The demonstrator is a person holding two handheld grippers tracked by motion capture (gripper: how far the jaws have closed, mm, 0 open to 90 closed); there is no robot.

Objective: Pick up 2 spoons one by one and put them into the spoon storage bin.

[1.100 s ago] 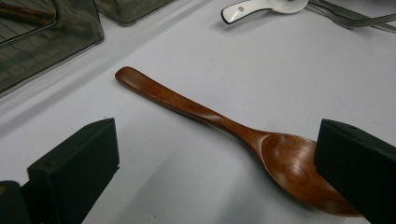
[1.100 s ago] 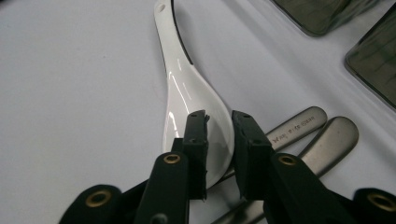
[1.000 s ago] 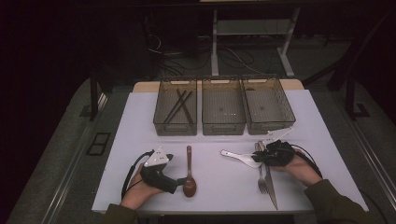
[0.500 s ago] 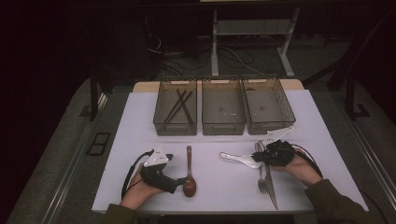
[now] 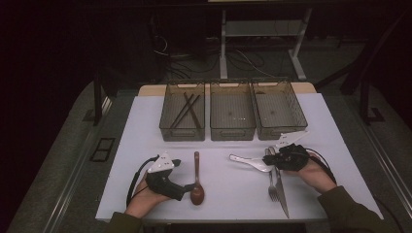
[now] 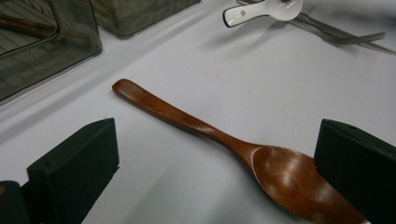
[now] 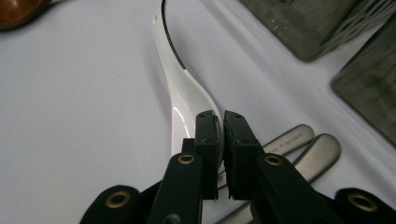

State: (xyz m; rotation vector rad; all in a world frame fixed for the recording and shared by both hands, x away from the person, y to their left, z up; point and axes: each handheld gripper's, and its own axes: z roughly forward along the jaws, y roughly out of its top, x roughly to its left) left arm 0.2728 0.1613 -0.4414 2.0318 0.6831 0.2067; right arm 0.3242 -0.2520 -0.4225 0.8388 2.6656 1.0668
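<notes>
White spoon [image 5: 250, 162], had it moved in that last second? (asker)

Hardly. It lay at the same place on the counter [image 5: 145, 145], right of centre and in front of the middle bin [image 5: 232, 127]. My right gripper [image 7: 219, 122] had shifted only a little. Its jaws were pinched nearly together on the spoon's wider end, and the slim handle pointed away toward my left hand. (me)

Was it off the surface? (asker)

From my left gripper view it seemed to float just above its own shadow, so I judged the free end was raised. I could not tell whether the gripped end had cleared the fork [image 5: 272, 187] and knife [image 5: 282, 191] lying just beside it. (me)

And your other hand? (asker)

My left gripper [image 5: 191, 186] had stayed put. Its jaws stood wide, one on each side of the wooden spoon [image 6: 196, 126], which rested flat with its bowl nearest me. The right-hand jaw was close against the bowl, but nothing was gripped. (me)

What did that mean for the sorting? (asker)

The grip on the white spoon looked settled, so the lift and carry to a bin was the step at hand. Only the left bin, with its chopsticks [image 5: 187, 109], held anything I could make out. (me)
</notes>
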